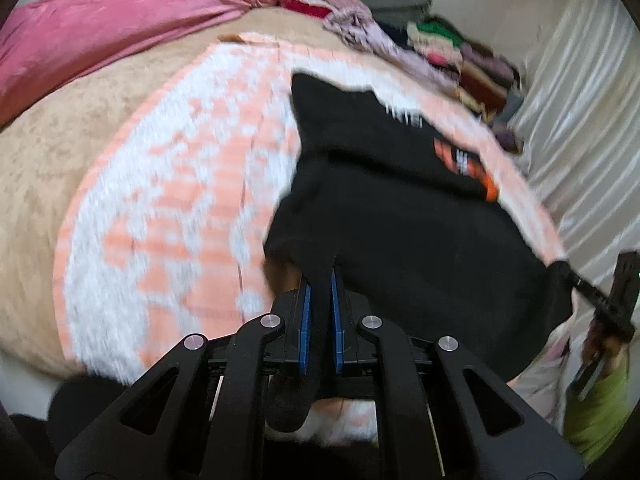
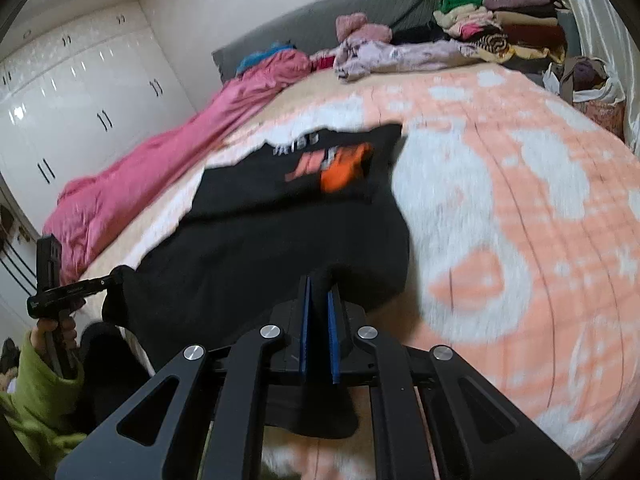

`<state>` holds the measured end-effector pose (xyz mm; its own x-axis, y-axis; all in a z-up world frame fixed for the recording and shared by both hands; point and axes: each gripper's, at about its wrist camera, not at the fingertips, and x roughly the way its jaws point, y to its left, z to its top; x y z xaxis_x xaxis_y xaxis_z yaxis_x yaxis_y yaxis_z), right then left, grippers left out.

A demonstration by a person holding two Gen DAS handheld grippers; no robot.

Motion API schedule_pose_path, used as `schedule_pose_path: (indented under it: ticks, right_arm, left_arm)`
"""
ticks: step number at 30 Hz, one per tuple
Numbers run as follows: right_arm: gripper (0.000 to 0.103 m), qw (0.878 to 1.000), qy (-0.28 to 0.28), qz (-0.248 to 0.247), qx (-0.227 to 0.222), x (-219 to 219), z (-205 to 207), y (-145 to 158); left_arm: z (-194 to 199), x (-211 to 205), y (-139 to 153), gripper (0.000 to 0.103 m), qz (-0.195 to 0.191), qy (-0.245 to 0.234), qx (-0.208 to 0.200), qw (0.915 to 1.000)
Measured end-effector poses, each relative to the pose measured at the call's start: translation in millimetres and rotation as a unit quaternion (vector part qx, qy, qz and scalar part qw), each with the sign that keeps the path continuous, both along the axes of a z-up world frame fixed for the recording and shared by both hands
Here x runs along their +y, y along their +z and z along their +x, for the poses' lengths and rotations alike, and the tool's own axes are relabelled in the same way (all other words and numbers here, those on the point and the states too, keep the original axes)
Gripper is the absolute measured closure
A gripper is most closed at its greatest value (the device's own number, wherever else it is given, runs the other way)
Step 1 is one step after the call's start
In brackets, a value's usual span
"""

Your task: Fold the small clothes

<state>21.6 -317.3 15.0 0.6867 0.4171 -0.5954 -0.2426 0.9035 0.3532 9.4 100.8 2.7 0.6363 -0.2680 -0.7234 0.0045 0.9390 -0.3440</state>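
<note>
A black garment (image 1: 400, 208) with an orange and white print (image 1: 466, 164) lies on the peach-and-white blanket (image 1: 180, 184) of a bed. My left gripper (image 1: 319, 276) is shut on its near edge, black cloth pinched between the blue pads. The right wrist view shows the same black garment (image 2: 272, 236) with its print (image 2: 336, 168) facing up. My right gripper (image 2: 319, 292) is shut on the other near corner, cloth bunched between its pads. Each gripper shows in the other's view: the right one (image 1: 576, 280) and the left one (image 2: 108, 280), both at the garment's edge.
A pink duvet (image 2: 160, 160) runs along the bed's far side. Piles of folded and loose clothes (image 2: 500, 32) sit by the grey headboard (image 2: 320, 24). White wardrobes (image 2: 60, 100) stand beyond. A green sleeve (image 2: 36, 392) holds the left gripper's handle. A white curtain (image 1: 580, 120) hangs beside the bed.
</note>
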Motion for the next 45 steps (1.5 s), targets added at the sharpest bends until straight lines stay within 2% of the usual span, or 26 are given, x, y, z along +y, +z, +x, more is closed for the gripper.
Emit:
schedule_pose_path:
  ticks: [4,7,12,15,21,23,26,27,28,29,30,35,40,45]
  right_arm:
    - [0.096,1.000,-0.014,0.001,-0.024,-1,30,15]
    - [0.096,0.999,-0.032,-0.003,-0.042,-5,60,30]
    - [0.096,0.997,-0.060,-0.006,-0.046,-11,107,38]
    - [0.096,0.996,-0.073,-0.033,-0.036,-8,136,31]
    - [0.096,0.994,-0.085,-0.068,-0.001,-2,169,1]
    - [0.096,0.994,-0.088,-0.068,0.008,-2,174,-6]
    - [0.089,0.995,-0.086,-0.055,0.012,-5,174,-9]
    - [0.082,0.995,-0.082,-0.049,0.012,-6,173,-8]
    - [0.079,0.996,-0.078,-0.040,0.011,-8,169,-7]
    - [0.069,0.996,-0.078,-0.037,0.008,-10,165,-5]
    - [0.060,0.995,-0.086,-0.044,0.000,-11,160,-2]
    - [0.060,0.995,-0.077,-0.056,-0.009,-12,136,7]
    - [0.060,0.996,-0.057,-0.065,-0.008,-1,114,6]
    - [0.060,0.995,-0.056,-0.079,-0.005,6,111,1]
  left_arm:
    - [28,11,13,0.100,-0.022,0.014,-0.014,0.9995]
    - [55,12,23,0.100,-0.023,0.024,-0.028,0.9991]
    - [107,12,32,0.100,-0.031,0.039,-0.033,0.9982]
    - [133,13,24,0.100,-0.036,0.049,-0.020,0.9980]
    - [166,19,-10,0.099,-0.047,0.066,0.017,0.9966]
    - [168,20,-15,0.098,-0.055,0.065,0.019,0.9962]
    - [161,21,-14,0.093,-0.062,0.059,-0.004,0.9964]
    - [156,22,-10,0.088,-0.060,0.059,-0.016,0.9963]
    - [151,23,-6,0.072,-0.059,0.062,-0.026,0.9960]
    - [145,25,-1,0.065,-0.062,0.062,-0.037,0.9955]
    - [139,26,3,0.065,-0.068,0.059,-0.045,0.9949]
    - [114,27,13,0.065,-0.067,0.052,-0.052,0.9951]
    - [90,23,-1,0.062,-0.077,0.043,-0.032,0.9956]
    - [95,17,-13,0.059,-0.061,0.044,-0.011,0.9971]
